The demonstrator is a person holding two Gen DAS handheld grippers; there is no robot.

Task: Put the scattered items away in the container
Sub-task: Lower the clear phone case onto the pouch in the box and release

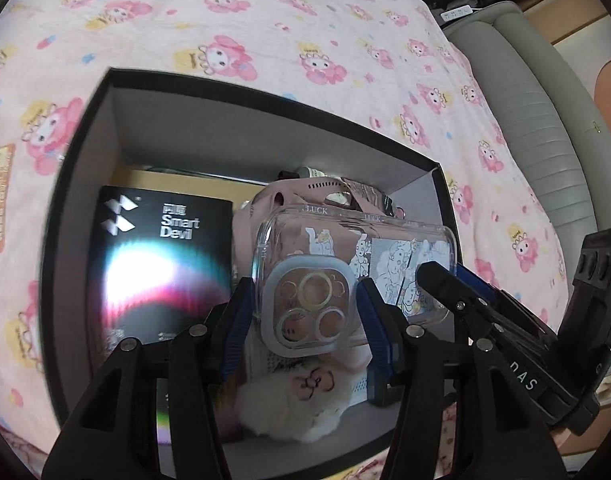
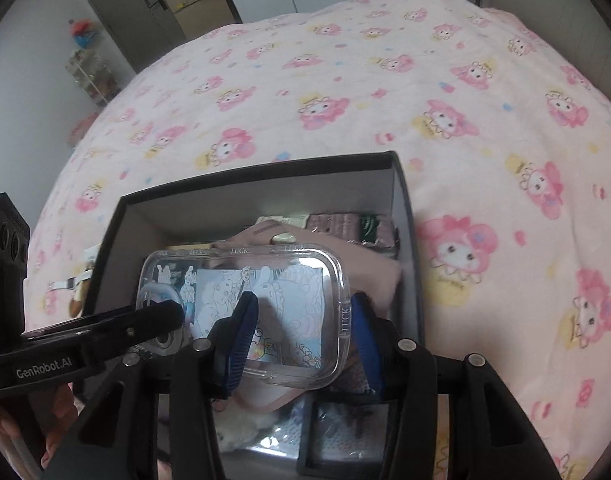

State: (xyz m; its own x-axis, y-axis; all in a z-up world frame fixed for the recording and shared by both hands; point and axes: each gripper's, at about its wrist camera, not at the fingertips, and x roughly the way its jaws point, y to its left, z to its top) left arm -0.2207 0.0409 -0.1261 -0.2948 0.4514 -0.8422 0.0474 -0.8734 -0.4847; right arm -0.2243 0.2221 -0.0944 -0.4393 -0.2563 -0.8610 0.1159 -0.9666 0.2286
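Case: clear plastic cartoon-printed phone case [image 2: 261,308] over black cardboard box [image 1: 81,120].
Right gripper [image 2: 301,332]: we see its blue pads wide open around case end, gripping nothing.
Left gripper [image 1: 305,320]: open astride camera end, no hold.
Tip: we lower flat, then withdraw.

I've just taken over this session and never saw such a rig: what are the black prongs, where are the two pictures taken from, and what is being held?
There is no robot arm: a person holds two hand grippers, each with a camera looking along its fingers. One picture is from the left gripper, one from the right gripper. Both reach over a black box on a pink bedspread. A clear phone case sits between both sets of fingers, above the box. Inside lie a black packet, a pink pouch and something white and fluffy.
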